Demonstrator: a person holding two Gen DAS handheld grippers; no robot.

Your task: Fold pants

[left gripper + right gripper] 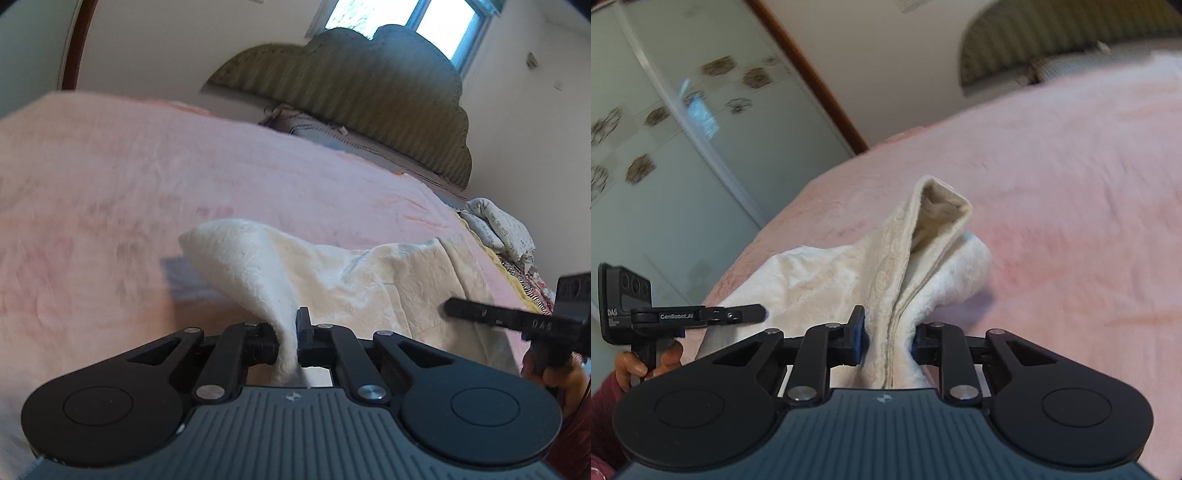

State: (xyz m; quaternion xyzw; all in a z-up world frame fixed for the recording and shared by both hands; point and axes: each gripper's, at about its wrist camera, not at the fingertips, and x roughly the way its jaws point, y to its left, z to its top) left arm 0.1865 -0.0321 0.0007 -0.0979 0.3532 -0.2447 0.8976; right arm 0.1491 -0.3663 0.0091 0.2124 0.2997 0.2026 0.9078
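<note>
Cream fleece pants [354,273] lie on a pink bed cover. My left gripper [287,341] is shut on a pinched fold of the cream pants, lifted off the cover. My right gripper [888,341] is shut on a thicker bunch of the pants [923,258], with a hemmed leg opening standing up ahead of it. Each gripper shows in the other's view: the right one [517,319] at the right edge, the left one [701,315] at the left edge.
The pink bed cover [147,192] fills both views. A padded headboard [351,99] and a window stand at the far end. Patterned cushions [498,229] lie at the bed's right edge. A glass-fronted wardrobe [665,147] stands beyond the bed's left side.
</note>
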